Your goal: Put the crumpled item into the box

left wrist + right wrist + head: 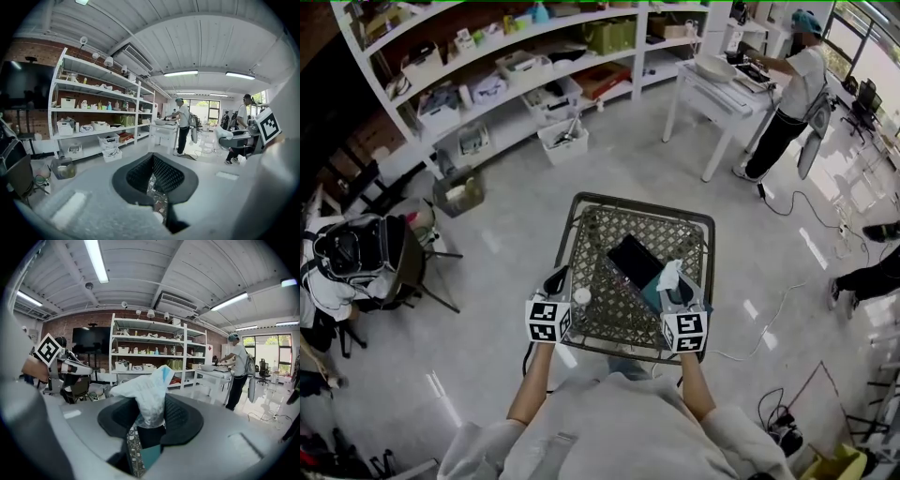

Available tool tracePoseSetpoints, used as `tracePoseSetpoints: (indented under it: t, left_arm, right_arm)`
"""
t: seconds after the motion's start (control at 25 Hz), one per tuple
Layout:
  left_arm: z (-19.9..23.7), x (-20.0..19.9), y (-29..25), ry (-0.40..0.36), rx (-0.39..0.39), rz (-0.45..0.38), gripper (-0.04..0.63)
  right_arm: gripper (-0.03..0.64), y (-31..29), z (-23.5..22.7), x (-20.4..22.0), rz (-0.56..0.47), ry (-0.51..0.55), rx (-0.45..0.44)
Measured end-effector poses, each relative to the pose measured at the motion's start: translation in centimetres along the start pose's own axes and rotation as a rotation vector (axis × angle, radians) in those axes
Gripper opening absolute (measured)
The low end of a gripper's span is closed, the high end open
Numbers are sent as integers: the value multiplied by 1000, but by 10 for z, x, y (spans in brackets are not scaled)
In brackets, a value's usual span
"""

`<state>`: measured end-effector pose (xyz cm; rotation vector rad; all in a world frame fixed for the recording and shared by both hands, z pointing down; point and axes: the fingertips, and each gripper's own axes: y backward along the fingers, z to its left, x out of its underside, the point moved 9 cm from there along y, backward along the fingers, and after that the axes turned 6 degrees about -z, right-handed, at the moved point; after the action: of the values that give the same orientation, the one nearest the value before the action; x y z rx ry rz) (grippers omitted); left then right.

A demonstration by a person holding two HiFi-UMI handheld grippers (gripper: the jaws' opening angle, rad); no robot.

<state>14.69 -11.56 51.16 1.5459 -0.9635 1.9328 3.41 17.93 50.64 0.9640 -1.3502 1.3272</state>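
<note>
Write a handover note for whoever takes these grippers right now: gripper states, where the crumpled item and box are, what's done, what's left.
Left gripper: jaws close together with nothing between them, at the left edge of the table.
Right gripper: shut on the crumpled item, held up off the table, right beside the box.
Box: lies on the table, in front of the right gripper.
Done: the item is picked up.
Left: bring it over the box, lower it in and open the jaws.
</note>
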Motion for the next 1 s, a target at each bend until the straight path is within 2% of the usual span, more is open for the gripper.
tracePoseSetpoints:
  t: [0.48,0.76,1.0]
  left_arm:
    - [4,-27,-56,-11,-102,3,6]
    - [7,-21,-82,-16,-107,33,6]
    - [21,-14,-90,-3,-91,56,6]
  right_arm:
    - [140,-69,-59,-20,-26,1,-93]
    - [140,-88,-71,-7,4,-14,-112]
    - [140,-100,-63,-1,41,-18,-106]
